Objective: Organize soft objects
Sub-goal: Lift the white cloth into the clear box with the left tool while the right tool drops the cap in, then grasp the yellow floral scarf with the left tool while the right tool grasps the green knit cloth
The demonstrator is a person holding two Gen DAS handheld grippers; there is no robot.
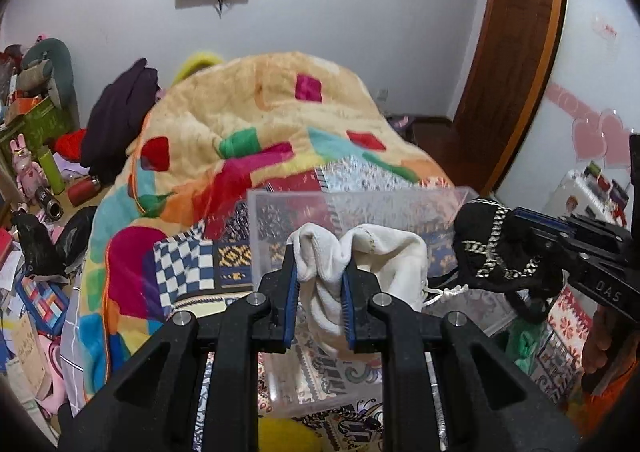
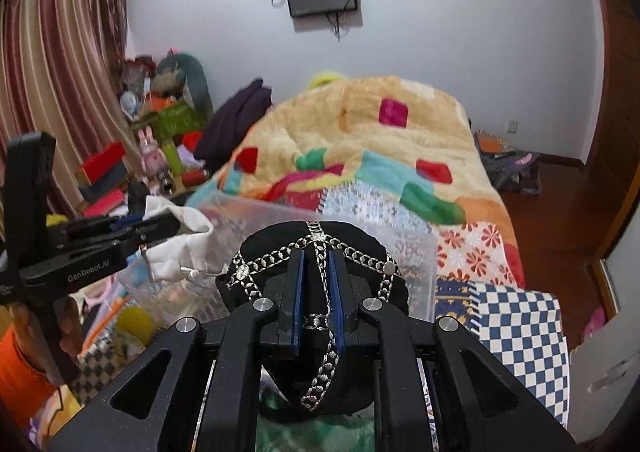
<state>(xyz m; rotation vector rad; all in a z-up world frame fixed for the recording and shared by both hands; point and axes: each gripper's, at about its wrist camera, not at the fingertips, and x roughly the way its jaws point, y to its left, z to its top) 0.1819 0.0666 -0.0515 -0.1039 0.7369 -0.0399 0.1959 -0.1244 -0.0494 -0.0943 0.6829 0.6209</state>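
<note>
My left gripper (image 1: 319, 270) is shut on a white cloth pouch (image 1: 384, 256) with a drawstring, held over a clear plastic box (image 1: 304, 208) on the bed. My right gripper (image 2: 316, 256) is shut on a black cap with silver chain trim (image 2: 276, 244), held over the same box (image 2: 416, 252). In the left wrist view the black cap (image 1: 488, 244) and right gripper (image 1: 516, 218) are at the right, beside the pouch. In the right wrist view the pouch (image 2: 180, 248) and left gripper (image 2: 166, 226) are at the left.
A colourful patchwork blanket (image 1: 240, 124) is heaped on the bed behind the box. A dark garment (image 1: 120, 124) lies at its left. A cluttered side table (image 1: 36, 156) with toys and bottles stands far left. A wooden door (image 1: 516, 52) is at the right.
</note>
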